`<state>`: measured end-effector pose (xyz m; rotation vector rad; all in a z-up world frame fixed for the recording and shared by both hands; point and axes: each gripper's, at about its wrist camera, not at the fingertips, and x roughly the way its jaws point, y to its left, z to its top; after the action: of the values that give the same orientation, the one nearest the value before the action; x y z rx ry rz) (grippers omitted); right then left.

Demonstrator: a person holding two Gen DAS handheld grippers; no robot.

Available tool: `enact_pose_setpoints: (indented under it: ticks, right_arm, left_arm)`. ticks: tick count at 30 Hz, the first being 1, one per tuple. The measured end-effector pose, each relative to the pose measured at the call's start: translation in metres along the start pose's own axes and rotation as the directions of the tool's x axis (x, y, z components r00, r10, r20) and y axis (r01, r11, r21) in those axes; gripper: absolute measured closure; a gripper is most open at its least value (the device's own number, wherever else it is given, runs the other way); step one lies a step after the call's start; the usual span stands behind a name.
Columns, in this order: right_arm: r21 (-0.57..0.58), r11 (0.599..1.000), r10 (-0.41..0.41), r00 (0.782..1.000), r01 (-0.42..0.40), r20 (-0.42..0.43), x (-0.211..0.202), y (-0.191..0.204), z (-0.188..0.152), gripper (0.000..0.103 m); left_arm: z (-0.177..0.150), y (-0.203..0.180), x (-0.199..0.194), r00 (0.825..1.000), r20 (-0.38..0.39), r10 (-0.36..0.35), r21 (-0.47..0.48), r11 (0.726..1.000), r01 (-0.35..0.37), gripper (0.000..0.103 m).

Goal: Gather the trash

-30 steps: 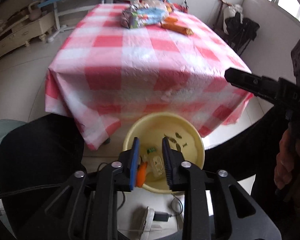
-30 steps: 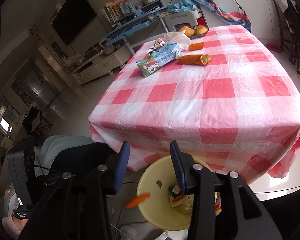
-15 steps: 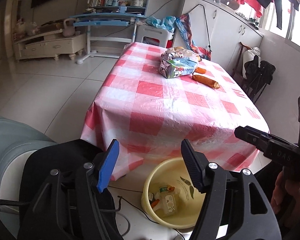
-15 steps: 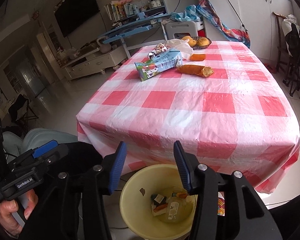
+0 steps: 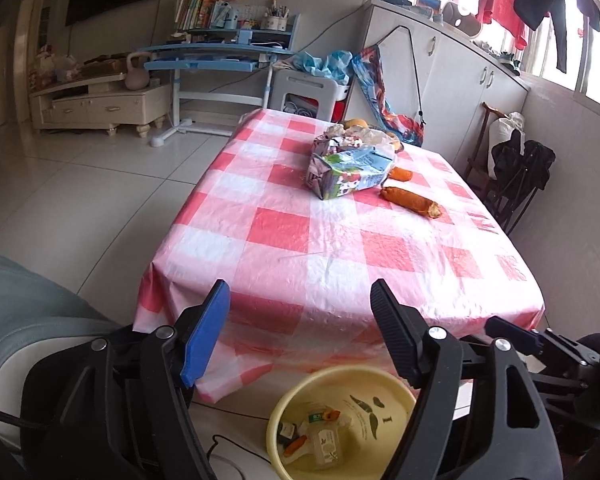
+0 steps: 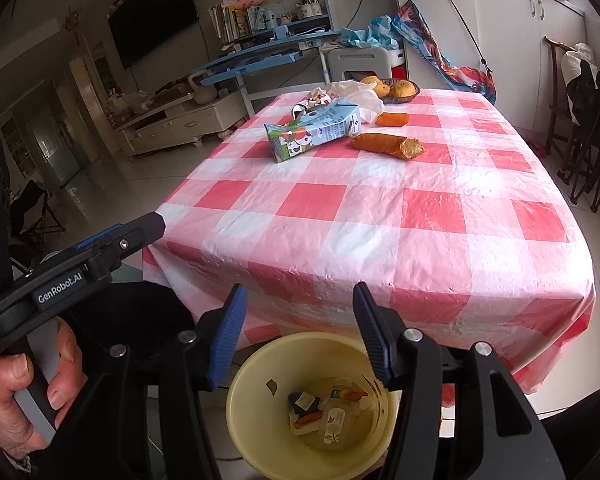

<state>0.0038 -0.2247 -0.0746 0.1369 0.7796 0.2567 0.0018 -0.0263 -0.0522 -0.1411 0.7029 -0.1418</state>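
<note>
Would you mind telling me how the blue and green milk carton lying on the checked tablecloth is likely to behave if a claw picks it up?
The blue and green milk carton looks opened and dented at its top, so it is probably near empty and light. Its cardboard walls would likely buckle under a firm squeeze. Lying on a flat side, it should slide on the pink checked plastic tablecloth rather than roll.

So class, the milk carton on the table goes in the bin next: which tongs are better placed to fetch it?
Roughly even, perhaps left. Both left tongs and right tongs are open and empty; the milk carton lies toward the table's left side.
</note>
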Motion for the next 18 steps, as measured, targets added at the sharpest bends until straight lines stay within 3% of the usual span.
enact_pose_setpoints:
  ticks: [6, 18]
  right_arm:
    - [-0.007, 1.000, -0.023, 1.000, 0.023, 0.005, 0.008, 0.004, 0.003, 0.047]
    - [-0.094, 0.995, -0.036, 0.999, 0.034, -0.017, 0.030, 0.029, 0.002, 0.043]
  left_arm:
    - [-0.014, 0.024, 0.021, 0.997, -0.059, 0.041, -0.058, 0.997, -0.044, 0.032]
    - [-0.016, 0.024, 0.031, 0.998, -0.050, 0.034, -0.059, 0.998, -0.037, 0.029]
